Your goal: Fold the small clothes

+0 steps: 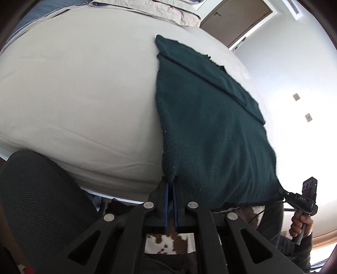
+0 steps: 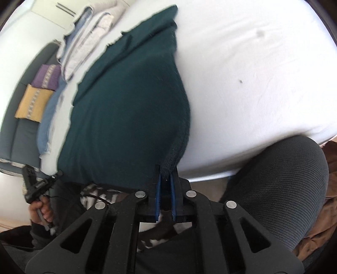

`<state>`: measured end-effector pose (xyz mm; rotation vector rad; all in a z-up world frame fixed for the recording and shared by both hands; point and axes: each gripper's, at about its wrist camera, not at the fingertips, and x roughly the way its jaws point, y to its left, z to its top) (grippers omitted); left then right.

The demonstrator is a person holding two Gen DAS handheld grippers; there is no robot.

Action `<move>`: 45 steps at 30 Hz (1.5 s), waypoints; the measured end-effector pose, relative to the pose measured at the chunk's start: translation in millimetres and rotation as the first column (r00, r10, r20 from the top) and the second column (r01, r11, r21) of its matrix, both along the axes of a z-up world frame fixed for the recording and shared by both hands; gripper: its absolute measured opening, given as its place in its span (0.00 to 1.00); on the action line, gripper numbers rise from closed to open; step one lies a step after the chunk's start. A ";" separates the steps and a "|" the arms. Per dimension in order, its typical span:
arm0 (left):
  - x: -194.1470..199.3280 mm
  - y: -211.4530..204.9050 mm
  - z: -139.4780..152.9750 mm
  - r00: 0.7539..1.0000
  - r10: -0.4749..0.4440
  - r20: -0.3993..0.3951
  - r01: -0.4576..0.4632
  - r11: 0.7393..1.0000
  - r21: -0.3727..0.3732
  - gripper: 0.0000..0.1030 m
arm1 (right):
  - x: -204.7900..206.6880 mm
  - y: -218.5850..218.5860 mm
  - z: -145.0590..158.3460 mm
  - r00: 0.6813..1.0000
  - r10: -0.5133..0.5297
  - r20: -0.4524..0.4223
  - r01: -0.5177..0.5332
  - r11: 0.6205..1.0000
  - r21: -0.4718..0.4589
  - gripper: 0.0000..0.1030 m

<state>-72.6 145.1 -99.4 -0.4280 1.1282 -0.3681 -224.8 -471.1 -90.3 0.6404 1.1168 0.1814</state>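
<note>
A dark green knit garment (image 1: pixel 210 118) lies spread on the white bed sheet (image 1: pixel 84 94), one sleeve folded across its far end. My left gripper (image 1: pixel 170 185) is shut on the garment's near left corner at the bed edge. My right gripper (image 2: pixel 166 179) is shut on the other near corner; it also shows in the left wrist view (image 1: pixel 283 192), pinching the hem. The garment (image 2: pixel 130 109) fills the middle of the right wrist view, and the left gripper (image 2: pixel 56 175) shows at its lower left corner.
Folded pale bedding (image 2: pixel 88 40) is stacked at the far end of the bed, with purple (image 2: pixel 47 75) and yellow (image 2: pixel 32 103) folded cloths on a grey surface beside it. A black mesh chair back (image 1: pixel 42 200) stands at the bed's near edge. A door (image 1: pixel 238 19) is beyond.
</note>
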 end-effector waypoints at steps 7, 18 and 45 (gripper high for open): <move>0.6 13.2 23.9 0.998 0.042 0.045 -0.034 0.987 -0.157 0.05 | 9.8 1.6 36.4 0.987 -0.043 0.155 0.017 0.986 0.165 0.06; 15.4 22.0 40.5 0.994 0.094 0.054 -0.069 0.936 -0.345 0.05 | 45.8 9.7 65.4 0.966 -0.103 0.237 0.029 0.954 0.298 0.06; 212.4 12.0 46.5 0.977 0.213 -0.022 -0.190 0.815 -0.548 0.05 | 247.2 -53.8 73.9 0.896 -0.362 0.258 0.242 0.884 0.399 0.06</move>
